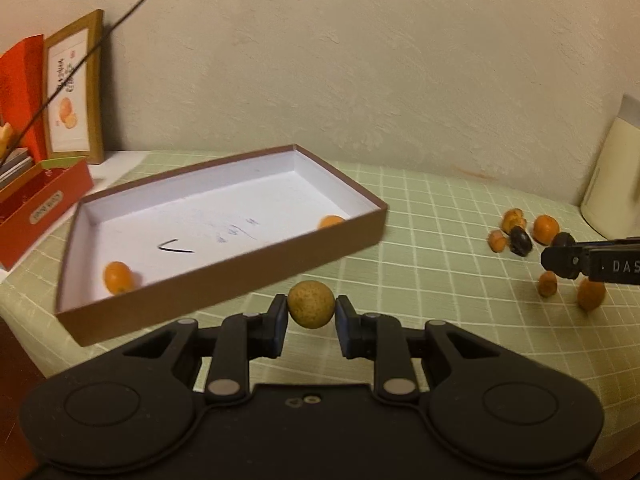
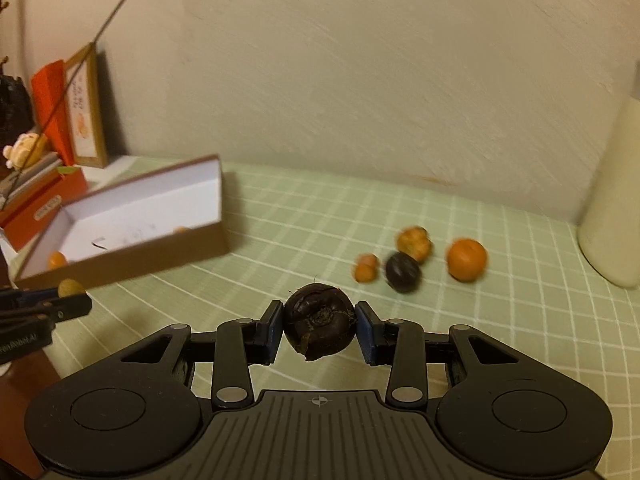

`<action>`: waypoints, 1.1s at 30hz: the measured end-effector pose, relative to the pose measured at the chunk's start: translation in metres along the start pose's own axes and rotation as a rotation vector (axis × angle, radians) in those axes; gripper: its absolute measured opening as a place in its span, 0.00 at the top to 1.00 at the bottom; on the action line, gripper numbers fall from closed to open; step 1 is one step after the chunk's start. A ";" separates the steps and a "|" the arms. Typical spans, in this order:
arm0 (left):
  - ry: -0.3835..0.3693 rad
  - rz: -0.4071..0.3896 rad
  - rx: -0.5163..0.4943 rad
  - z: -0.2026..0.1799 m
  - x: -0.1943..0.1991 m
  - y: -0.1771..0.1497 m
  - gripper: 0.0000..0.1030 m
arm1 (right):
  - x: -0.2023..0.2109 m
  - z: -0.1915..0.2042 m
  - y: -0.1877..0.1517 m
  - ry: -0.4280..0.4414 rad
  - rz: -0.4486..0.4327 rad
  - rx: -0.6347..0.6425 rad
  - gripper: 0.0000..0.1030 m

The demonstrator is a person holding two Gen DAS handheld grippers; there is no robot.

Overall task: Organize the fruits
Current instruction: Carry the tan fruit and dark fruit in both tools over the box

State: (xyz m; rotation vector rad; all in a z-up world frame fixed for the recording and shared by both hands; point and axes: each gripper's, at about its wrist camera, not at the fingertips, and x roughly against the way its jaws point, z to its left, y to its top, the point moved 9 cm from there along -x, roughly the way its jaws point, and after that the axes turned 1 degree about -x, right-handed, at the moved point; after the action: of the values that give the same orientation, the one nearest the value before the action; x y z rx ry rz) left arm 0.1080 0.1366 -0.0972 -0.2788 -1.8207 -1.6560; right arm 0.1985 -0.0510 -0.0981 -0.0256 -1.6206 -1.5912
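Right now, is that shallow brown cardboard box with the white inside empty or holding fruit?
Holding fruit, mostly bare: the shallow brown cardboard box has two small orange fruits, one near a corner, one by the right wall.

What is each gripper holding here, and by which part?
The left gripper pinches a small yellowish round fruit across its middle. The right gripper clamps a dark brown wrinkled fruit at its two sides.

I count two orange fruits (image 1: 118, 277) in one brown box (image 1: 224, 276), one yellowish fruit (image 1: 311, 304), two dark fruits (image 2: 319, 322), and five orange ones (image 1: 546, 229) loose.
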 end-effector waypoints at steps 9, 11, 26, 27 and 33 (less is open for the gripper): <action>0.052 -0.026 0.038 0.037 0.012 0.002 0.85 | -0.002 0.056 0.022 0.094 -0.043 0.065 0.62; 0.060 -0.036 0.049 0.044 0.013 0.004 0.85 | -0.002 0.067 0.025 0.111 -0.051 0.081 0.62; 0.181 -0.144 0.105 0.098 0.028 0.039 0.85 | -0.026 0.125 0.052 0.196 -0.095 0.154 0.62; 0.188 -0.147 0.113 0.102 0.027 0.041 0.85 | -0.028 0.128 0.055 0.198 -0.100 0.162 0.62; 0.229 -0.150 0.159 0.123 0.014 0.051 0.85 | -0.056 0.137 0.078 0.221 -0.108 0.158 0.62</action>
State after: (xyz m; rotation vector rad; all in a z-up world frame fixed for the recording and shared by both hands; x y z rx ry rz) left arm 0.0866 0.2591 -0.0461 0.1154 -1.8199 -1.5589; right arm 0.2044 0.1075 -0.0438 0.3159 -1.5897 -1.4833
